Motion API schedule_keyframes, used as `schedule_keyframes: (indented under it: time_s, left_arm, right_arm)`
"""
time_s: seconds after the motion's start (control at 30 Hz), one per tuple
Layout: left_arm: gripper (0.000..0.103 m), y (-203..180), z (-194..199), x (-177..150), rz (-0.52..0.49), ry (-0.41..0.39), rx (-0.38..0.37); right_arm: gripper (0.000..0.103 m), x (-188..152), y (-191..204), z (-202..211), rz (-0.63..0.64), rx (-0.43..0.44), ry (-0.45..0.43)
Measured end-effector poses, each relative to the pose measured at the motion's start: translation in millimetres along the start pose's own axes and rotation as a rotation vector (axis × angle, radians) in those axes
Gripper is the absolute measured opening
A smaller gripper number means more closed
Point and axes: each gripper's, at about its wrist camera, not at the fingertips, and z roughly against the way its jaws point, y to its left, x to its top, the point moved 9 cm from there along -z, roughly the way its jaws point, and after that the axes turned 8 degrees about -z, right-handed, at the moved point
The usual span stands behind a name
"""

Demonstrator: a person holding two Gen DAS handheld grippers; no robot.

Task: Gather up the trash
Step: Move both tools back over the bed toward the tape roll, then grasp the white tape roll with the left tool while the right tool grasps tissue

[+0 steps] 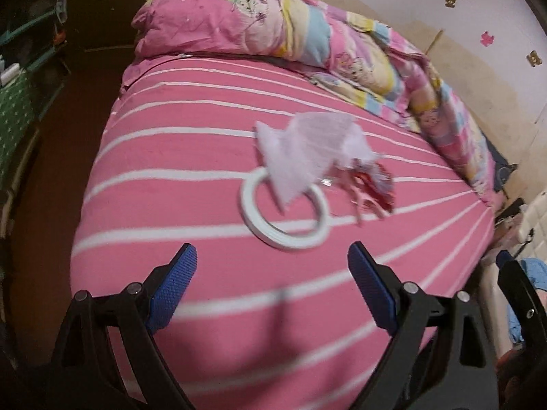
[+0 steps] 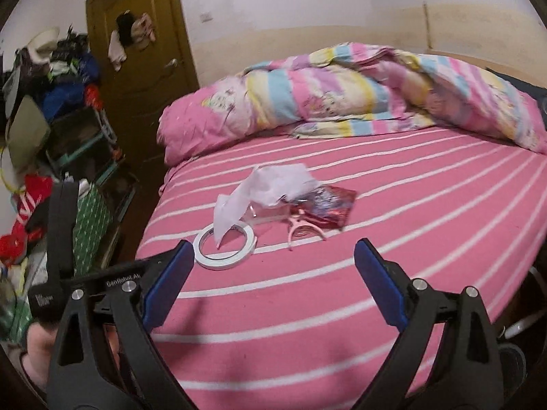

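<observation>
Hovering over the near part of the bed (image 1: 171,177), the left claw (image 1: 272,256) is seen with its blue-padded fingers spread wide and nothing between them; the right claw (image 2: 274,251) is likewise spread apart and empty above the same pink, white-striped sheet. Just beyond both claws, toward the middle of the bed, a small cluster of things is gathered. A white tape ring (image 1: 285,210) lies flat on the sheet, nearest the claws. A crumpled white tissue (image 1: 307,147) is draped over the far rim of the ring and partly covers it. Touching the tissue on its right side, a red and silver wrapper (image 1: 379,184) is found, crumpled against the sheet. A small pink plastic piece (image 2: 304,230) lies just in front of the wrapper, its shape blurred. Along the far edge of the bed a rumpled quilt (image 2: 359,92) in pink, yellow and blue is bunched up, well apart from the cluster. Off the left edge of the bed, a brown door (image 2: 140,68) and cluttered shelves (image 2: 68,130) are visible.
</observation>
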Motion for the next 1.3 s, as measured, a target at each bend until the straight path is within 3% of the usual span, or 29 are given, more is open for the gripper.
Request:
schedule_keyframes:
  time_s: [0.13,0.33,0.5,0.7,0.77,0.97,1.07,1.17,1.27,1.3]
  left_arm:
    - [0.086,9.4,-27.0,8.1,-0.041,0.024,0.015]
    - [0.073,12.1,-68.8,10.8,-0.116,0.094,0.056]
    - [0.052,17.8,-81.3,16.6,-0.196,0.1,0.117]
    - [0.036,22.3,-80.3,17.8,-0.234,0.072,0.082]
    - [0.018,25.3,-78.3,18.4,-0.224,0.073,0.056]
    - [0.014,29.3,-75.6,19.4,-0.178,0.069,-0.015]
    - [0.014,26.9,-73.8,18.6,-0.187,0.067,-0.021]
    - [0.014,27.7,-72.8,17.7,-0.184,0.066,-0.034]
    - [0.014,29.7,-72.0,16.9,-0.176,0.067,-0.047]
    - [0.014,30.1,-71.5,17.1,-0.172,0.067,-0.051]
  right_arm:
    - [0.094,1.3,2.8,-34.3,0.003,0.003,0.019]
    - [0.094,16.0,7.5,-78.7,0.027,0.019,0.034]
    - [0.094,28.8,20.0,-115.8,0.074,0.026,0.033]
    - [0.094,33.7,30.6,-159.4,0.074,0.039,0.082]
    - [0.094,36.9,32.2,-173.2,0.045,0.052,0.097]
    - [0.091,45.5,42.7,-194.6,0.051,0.053,0.084]
    - [0.083,42.8,43.8,-204.9,0.06,0.031,0.099]
    - [0.067,38.9,42.7,-215.7,0.071,0.017,0.13]
    - [0.043,36.4,38.6,-223.2,0.069,0.008,0.157]
    - [0.03,35.4,36.5,-223.9,0.052,0.013,0.169]
